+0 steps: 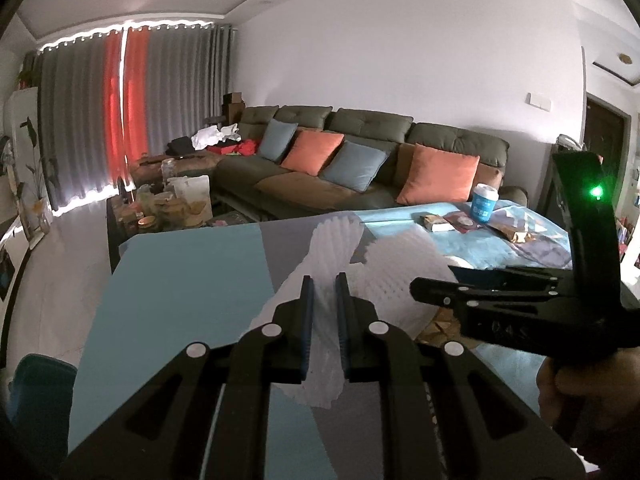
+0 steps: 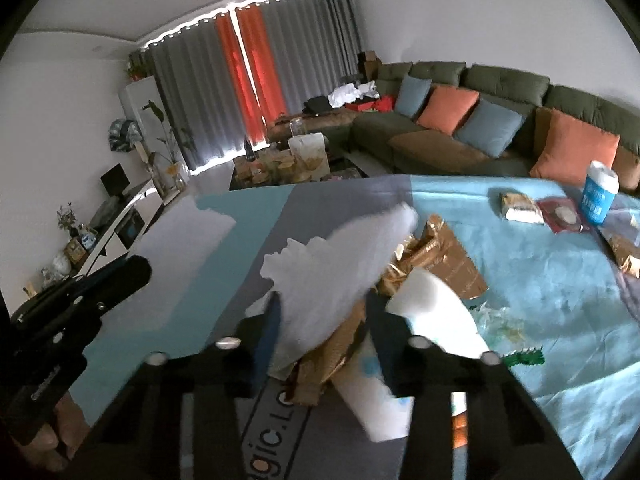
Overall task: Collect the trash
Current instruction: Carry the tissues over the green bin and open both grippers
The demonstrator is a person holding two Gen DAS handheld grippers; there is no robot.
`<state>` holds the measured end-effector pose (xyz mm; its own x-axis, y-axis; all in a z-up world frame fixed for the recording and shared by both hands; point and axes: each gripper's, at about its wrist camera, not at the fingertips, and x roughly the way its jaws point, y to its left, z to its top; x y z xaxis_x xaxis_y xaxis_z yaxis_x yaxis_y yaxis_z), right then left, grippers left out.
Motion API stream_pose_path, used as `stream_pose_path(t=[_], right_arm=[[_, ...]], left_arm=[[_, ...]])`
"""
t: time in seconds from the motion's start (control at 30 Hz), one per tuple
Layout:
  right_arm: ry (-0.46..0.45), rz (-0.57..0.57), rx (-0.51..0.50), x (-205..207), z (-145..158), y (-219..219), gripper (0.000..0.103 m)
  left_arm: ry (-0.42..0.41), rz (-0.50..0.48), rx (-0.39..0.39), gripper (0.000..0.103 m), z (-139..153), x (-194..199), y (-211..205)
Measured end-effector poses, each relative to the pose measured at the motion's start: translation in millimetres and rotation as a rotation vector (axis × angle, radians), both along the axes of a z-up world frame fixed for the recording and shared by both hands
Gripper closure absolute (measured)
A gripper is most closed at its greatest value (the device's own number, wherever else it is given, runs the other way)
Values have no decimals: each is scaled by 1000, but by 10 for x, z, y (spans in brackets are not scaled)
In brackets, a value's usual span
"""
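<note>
My left gripper (image 1: pixel 325 280) is shut on a white foam net sleeve (image 1: pixel 324 256) and holds it over the blue and grey tablecloth (image 1: pixel 180 280). My right gripper (image 2: pixel 320 304) is shut on another white foam net (image 2: pixel 344 256) together with crumpled gold wrapper (image 2: pixel 436 252), above a white paper cup (image 2: pixel 424 320) lying on its side. The right gripper also shows in the left wrist view (image 1: pixel 424 292), to the right of the left one and close to a second foam net (image 1: pixel 400 276). The left gripper shows at the left edge of the right wrist view (image 2: pixel 132 270).
Far on the table stand a blue and white cup (image 2: pixel 600 196), a small packet (image 2: pixel 520 206), a dark red wrapper (image 2: pixel 564 216) and a gold wrapper (image 2: pixel 626 252). A green scrap (image 2: pixel 524 358) lies near. A blue bin (image 1: pixel 40 392) sits low left. A sofa (image 1: pixel 360 152) stands behind.
</note>
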<state>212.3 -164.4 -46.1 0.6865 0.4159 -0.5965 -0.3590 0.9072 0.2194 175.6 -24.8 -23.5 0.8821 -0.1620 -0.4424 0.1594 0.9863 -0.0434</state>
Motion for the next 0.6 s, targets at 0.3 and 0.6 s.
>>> stream_pose_path(t=[0.3,0.6], right_arm=[[-51,-41,28,-45,130,-41,93],[-179,-2,88,-228,583,-20,94]], left_arm=[[1,5,-11,92,0,-7,94],[-60,61,-16,91,206,-230,262]])
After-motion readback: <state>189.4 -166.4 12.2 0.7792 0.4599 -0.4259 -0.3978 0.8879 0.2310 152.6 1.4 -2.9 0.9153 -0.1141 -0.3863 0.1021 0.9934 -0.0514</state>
